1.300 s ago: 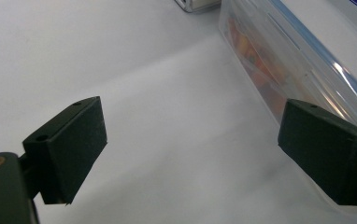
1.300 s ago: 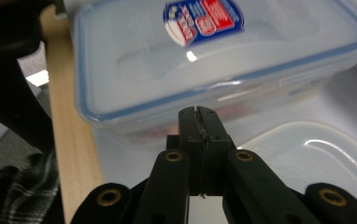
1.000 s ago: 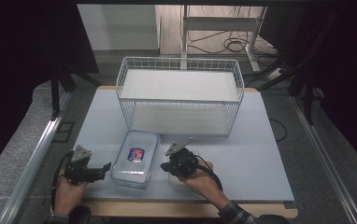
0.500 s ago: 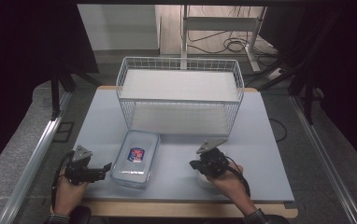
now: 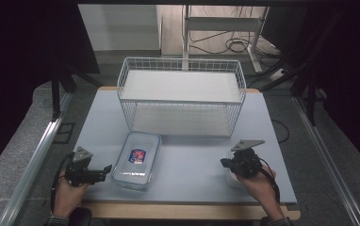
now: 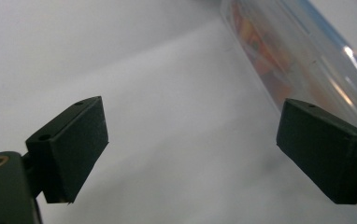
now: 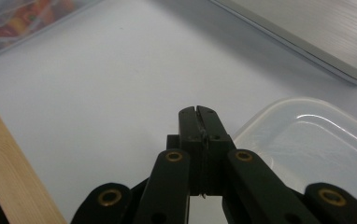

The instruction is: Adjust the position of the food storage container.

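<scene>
- Grey surface (image 5: 192, 155) carries a white wire basket (image 5: 182, 96) at the far middle, standing upright with a pale liner inside.
- Clear lidded box (image 5: 137, 160) with a colourful label lies flat at near left, just in front of the basket's left half.
- Left gripper (image 5: 103, 170) is held in the left hand (image 5: 67, 193) at the near-left edge and points right toward the box, just beside it, not touching.
- In the left gripper view the jaws stand wide apart with nothing between them; the box wall (image 6: 303, 65) runs past the right jaw, colourful contents blurred.
- Right gripper (image 5: 225, 163) is held in the right hand (image 5: 258, 181) at near right, well apart from the box.
- In the right gripper view the gripper (image 7: 199, 112) has its jaws pressed together, holding nothing.
- A clear lid (image 7: 317, 140) lies flat on the surface just beside and under that gripper; in the high view it is a pale patch (image 5: 231, 177) at the hand.
- Wooden edge (image 7: 13, 172) of the surface shows at near side.
</scene>
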`<state>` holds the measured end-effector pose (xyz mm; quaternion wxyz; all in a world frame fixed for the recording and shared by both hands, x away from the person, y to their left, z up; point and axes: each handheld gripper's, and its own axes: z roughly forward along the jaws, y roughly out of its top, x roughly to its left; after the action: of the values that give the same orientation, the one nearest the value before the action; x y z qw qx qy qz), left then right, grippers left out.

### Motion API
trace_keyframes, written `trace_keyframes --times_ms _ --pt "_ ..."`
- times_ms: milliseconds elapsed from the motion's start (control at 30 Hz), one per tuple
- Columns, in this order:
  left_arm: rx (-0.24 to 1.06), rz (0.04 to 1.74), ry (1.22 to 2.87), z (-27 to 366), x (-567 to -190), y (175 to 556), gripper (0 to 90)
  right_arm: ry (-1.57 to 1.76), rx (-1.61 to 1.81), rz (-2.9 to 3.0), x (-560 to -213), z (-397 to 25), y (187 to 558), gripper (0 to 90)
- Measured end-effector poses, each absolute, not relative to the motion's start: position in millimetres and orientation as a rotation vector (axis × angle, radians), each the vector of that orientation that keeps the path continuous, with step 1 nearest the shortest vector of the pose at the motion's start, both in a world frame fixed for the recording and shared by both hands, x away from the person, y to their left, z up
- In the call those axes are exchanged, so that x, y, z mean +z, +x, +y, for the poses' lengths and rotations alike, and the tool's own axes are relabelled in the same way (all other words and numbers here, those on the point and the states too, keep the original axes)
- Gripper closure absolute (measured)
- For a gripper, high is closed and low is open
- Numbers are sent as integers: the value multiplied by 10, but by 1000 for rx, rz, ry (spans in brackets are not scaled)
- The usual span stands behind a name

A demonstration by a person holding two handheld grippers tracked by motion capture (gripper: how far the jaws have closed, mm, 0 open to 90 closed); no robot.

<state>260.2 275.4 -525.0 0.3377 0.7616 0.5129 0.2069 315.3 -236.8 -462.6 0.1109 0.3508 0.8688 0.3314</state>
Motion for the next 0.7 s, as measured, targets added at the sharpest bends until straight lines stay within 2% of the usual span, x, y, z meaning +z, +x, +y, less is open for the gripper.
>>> trace_keyframes --times_ms 233,567,633,700 --pt "510 1343 2012 2735 -5251 2603 78 1118 954 2486 -4608 -2700 3122 891" --pt "499 1326 1986 2757 -5225 2576 84 1146 953 2478 -4594 -2832 2896 882" --pt "495 1323 1994 2757 -5227 2573 106 1164 955 2462 -4594 -2880 2880 883" --pt "463 1283 2034 2734 -5229 2553 189 1190 956 2441 -4592 -2883 2889 867"
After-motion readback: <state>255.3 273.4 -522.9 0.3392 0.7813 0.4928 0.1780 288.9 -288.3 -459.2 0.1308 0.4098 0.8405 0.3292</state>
